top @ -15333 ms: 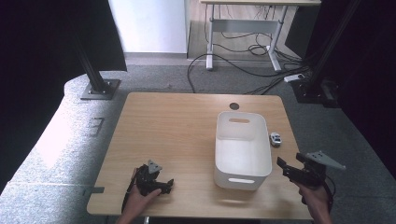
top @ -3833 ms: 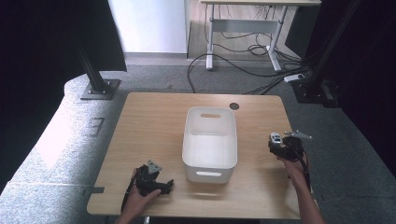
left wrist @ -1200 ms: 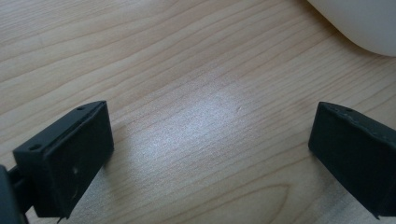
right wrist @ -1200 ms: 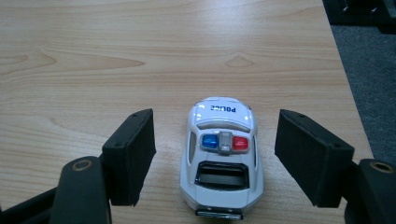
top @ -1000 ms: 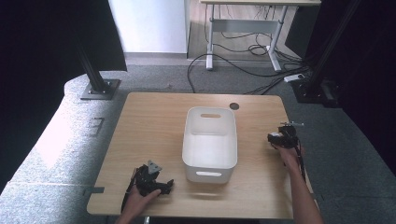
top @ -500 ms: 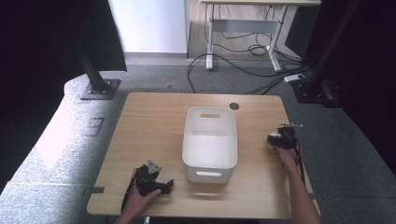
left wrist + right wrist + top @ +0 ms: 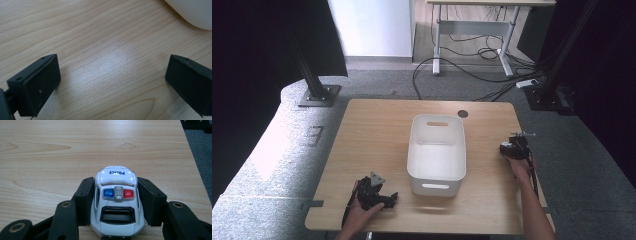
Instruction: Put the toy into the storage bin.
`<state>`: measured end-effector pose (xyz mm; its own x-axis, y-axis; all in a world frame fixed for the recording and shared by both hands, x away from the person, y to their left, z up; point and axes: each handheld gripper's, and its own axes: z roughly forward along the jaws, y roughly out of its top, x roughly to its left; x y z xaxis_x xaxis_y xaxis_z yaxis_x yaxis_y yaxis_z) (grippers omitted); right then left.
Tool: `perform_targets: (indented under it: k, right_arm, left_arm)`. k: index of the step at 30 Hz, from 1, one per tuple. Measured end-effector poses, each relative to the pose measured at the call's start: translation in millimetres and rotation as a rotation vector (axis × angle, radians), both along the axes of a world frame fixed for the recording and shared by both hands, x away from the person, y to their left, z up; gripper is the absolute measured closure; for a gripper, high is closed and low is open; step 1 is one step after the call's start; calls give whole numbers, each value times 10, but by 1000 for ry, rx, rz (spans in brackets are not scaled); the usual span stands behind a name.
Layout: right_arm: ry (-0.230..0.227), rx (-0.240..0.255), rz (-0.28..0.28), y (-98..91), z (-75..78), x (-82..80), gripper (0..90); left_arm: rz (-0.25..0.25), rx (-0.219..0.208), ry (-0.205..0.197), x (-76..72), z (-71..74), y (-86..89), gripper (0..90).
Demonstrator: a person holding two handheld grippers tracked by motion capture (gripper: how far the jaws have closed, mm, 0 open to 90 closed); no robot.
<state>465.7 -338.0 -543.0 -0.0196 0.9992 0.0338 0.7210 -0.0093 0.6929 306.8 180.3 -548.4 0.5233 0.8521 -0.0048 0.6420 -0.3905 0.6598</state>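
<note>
Gripping the toy police car at the table's right edge.
The right gripper has just been closing, and its jaws now pinch the car's sides; best lift straight up, squeeze steady, then carry it over the white bin. The left gripper rests spread wide, holding nothing.

The toy police car's rear is cut off below.

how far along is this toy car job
Done: the right tool has just closed its jaws on the small white toy police car. In hand: the car, not yet lifted off the light wooden table. Probably left: dropping it into the white plastic bin.
</note>
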Motion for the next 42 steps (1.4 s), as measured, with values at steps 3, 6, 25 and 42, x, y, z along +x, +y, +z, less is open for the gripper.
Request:
perform_targets:
  k: [3,6,25,42]
  right_arm:
    - [2,2,2,-4,3,1,500]
    - [0,-2,2,-2,4,3,503]
    - [-30,14,16,-26,105,-118,504]
    - [-63,28,46,22,348,-299,504]
  left_arm:
    - [0,0,0,0,0,0,0]
    - [0,0,0,0,0,0,0]
    - [0,-1,-1,0,-1,-1,0]
    - [0,-1,-1,0,-1,-1,0]
